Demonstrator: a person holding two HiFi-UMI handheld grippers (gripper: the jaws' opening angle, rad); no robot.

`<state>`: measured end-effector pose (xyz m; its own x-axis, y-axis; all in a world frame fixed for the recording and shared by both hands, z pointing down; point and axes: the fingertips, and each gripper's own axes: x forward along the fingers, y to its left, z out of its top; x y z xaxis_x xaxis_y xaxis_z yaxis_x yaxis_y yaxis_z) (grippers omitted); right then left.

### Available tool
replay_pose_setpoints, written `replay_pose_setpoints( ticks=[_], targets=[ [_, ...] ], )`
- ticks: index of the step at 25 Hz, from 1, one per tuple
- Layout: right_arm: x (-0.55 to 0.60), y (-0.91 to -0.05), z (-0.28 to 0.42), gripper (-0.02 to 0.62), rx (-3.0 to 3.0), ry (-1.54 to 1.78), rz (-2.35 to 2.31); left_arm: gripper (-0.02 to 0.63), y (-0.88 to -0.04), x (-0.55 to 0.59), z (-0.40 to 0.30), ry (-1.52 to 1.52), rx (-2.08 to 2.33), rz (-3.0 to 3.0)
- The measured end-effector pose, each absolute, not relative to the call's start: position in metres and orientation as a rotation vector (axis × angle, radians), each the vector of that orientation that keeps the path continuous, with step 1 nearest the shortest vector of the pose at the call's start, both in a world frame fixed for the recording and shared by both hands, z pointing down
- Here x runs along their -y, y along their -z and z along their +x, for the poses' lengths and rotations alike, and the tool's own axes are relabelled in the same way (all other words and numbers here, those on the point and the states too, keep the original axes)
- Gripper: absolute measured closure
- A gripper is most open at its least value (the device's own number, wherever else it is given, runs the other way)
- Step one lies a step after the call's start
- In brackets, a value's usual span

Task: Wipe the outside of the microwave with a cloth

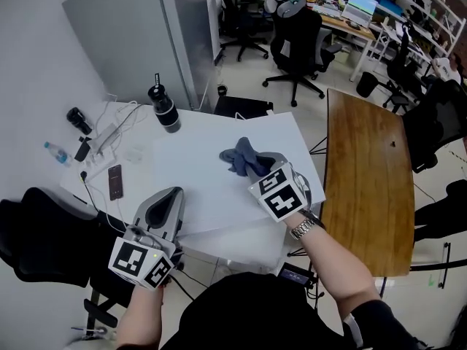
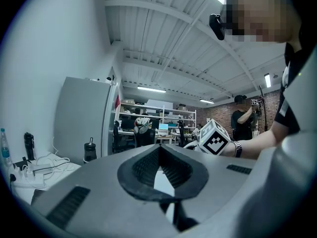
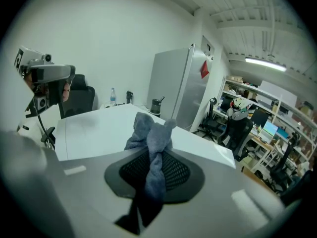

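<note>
Right gripper (image 3: 154, 171) pinches a bunched blue-grey cloth (image 3: 151, 133) above the white bench (image 1: 211, 199), left gripper (image 2: 159, 168) closed and empty; no microwave in view, so wiping seemingly hasn't begun.

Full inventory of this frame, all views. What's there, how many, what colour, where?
white table: 1, white, centre
cloth: 1, blue-grey, bunched above the table, in the right gripper
tumbler: 1, black, table's far edge
phone: 1, dark, table's left side
power strip: 1, white with white cables, far-left of table
water bottle: 1, clear with blue cap, left edge of table
wooden table: 1, brown, right of the white table
office chairs: several, black, in the background
cabinet: 1, grey, behind the table
microwave: none in view
wristwatch: 1, silver, right wrist
left gripper: grey, shut, empty, near edge of table
right gripper: grey, shut on the cloth
</note>
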<state>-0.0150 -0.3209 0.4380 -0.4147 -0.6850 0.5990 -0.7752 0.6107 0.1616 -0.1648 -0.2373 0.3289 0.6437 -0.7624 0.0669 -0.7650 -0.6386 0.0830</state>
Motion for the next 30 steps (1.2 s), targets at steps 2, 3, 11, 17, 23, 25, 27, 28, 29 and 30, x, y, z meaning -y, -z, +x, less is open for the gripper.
replay_pose_setpoints(
  ticks=[2, 3, 11, 17, 23, 25, 27, 28, 29, 30],
  targets=[
    [0.321, -0.437, 0.001, 0.529, 2.201, -0.190, 1.155, 0.601, -0.328, 0.237, -0.152, -0.048, 1.280, 2.757],
    [0.321, -0.437, 0.009, 0.529, 2.201, -0.193, 1.160, 0.601, -0.327, 0.237, -0.145, -0.052, 1.279, 2.760],
    [0.322, -0.435, 0.069, 0.529, 2.201, -0.214, 1.205, 0.601, -0.325, 0.236, -0.098, -0.086, 1.270, 2.772],
    [0.321, -0.434, 0.104, 0.529, 2.209, -0.216, 1.233, 0.601, -0.323, 0.232, -0.068, -0.107, 1.270, 2.785],
    [0.321, -0.434, 0.134, 0.529, 2.215, -0.228, 1.262, 0.601, -0.322, 0.230, -0.045, -0.127, 1.278, 2.791],
    [0.321, -0.434, 0.144, 0.529, 2.216, -0.231, 1.274, 0.601, -0.321, 0.229, -0.037, -0.136, 1.278, 2.796],
    [0.322, -0.434, 0.152, 0.529, 2.219, -0.236, 1.288, 0.601, -0.321, 0.228, -0.031, -0.145, 1.280, 2.798],
    [0.322, -0.434, 0.157, 0.529, 2.220, -0.238, 1.294, 0.601, -0.321, 0.228, -0.029, -0.149, 1.282, 2.798],
    [0.322, -0.435, 0.161, 0.529, 2.221, -0.241, 1.300, 0.601, -0.321, 0.227, -0.026, -0.154, 1.284, 2.798],
    [0.323, -0.435, 0.165, 0.529, 2.222, -0.244, 1.306, 0.601, -0.321, 0.227, -0.024, -0.159, 1.285, 2.797]
  ],
)
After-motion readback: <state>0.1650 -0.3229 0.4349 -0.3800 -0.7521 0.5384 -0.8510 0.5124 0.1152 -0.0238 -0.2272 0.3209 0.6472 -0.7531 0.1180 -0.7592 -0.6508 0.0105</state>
